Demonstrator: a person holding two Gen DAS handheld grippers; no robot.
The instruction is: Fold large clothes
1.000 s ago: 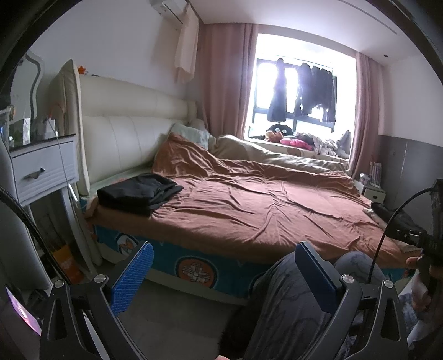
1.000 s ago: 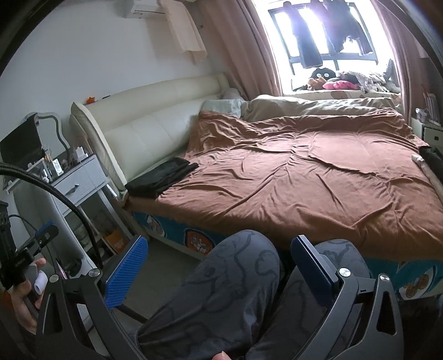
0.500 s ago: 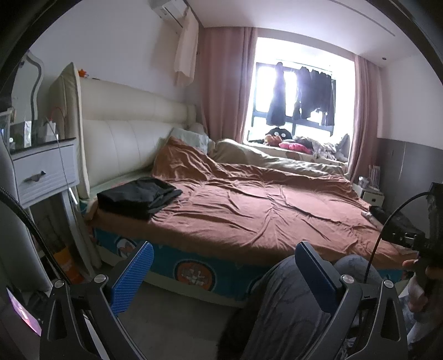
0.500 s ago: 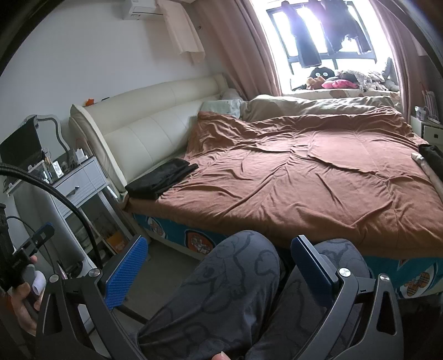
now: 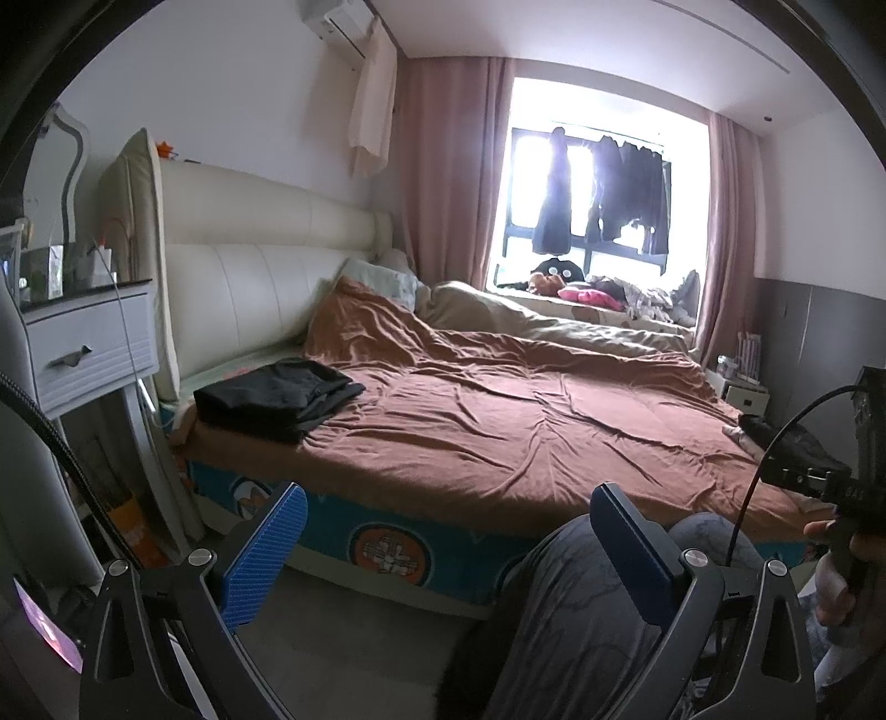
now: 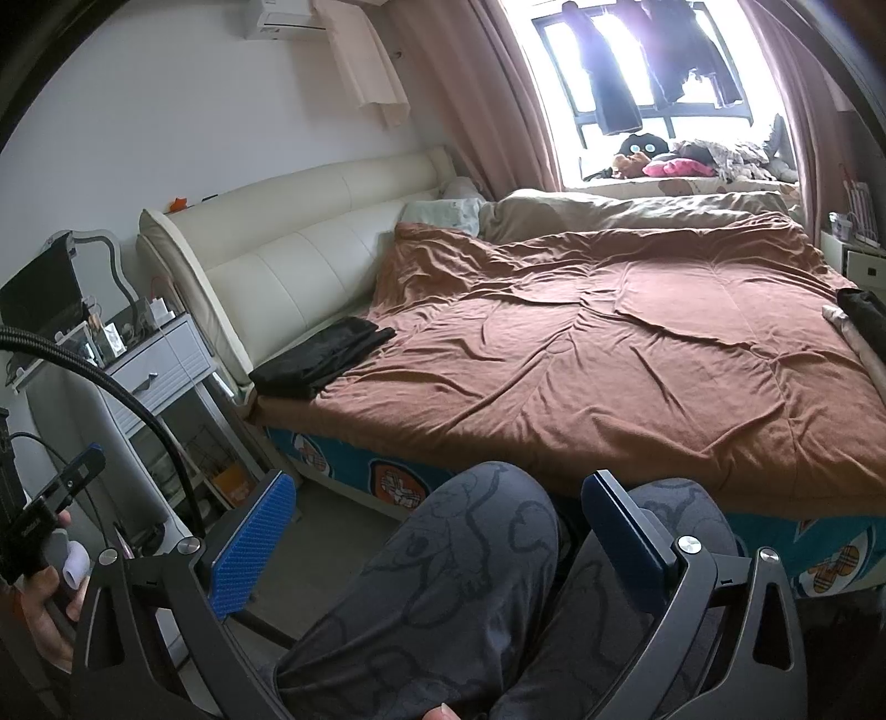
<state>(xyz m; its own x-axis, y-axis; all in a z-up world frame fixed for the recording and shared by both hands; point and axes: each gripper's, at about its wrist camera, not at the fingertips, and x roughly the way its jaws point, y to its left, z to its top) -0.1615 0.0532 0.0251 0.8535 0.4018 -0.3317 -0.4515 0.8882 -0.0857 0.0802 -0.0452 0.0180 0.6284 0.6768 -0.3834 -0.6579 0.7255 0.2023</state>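
A wide bed [image 5: 498, 432] fills the room, covered by a rumpled rust-brown duvet [image 6: 637, 354] that reaches the near edge, with a beige blanket [image 5: 531, 321] bunched along its far side under the window [image 5: 603, 183]. A cream padded headboard [image 5: 266, 277] runs along the wall at 10 o'clock in the left wrist view. The folded black garment [image 5: 277, 396] lies on the bed's corner nearest the headboard, at 9 o'clock in the left wrist view and again in the right wrist view [image 6: 324, 360]. A second dark cloth [image 6: 864, 315] lies at the opposite bed edge, at 3 o'clock in the right wrist view.

A white nightstand [image 5: 88, 349] stands just beside the headboard end, with small clutter on top. Dark clothes [image 5: 626, 194] hang in the window between pink curtains [image 5: 454, 166]; an air conditioner [image 5: 338, 22] sits high at 11 o'clock.

The left tool [image 5: 446, 554] is spread wide and holds nothing, low before the bed's blue patterned side panel [image 5: 387, 548]. The right tool [image 6: 437, 531] is likewise wide and empty, above the person's knees in grey patterned trousers [image 6: 470, 565]. The middle of the duvet is bare between the two dark items; a strip of floor [image 5: 343, 637] lies between nightstand, bed and knees.
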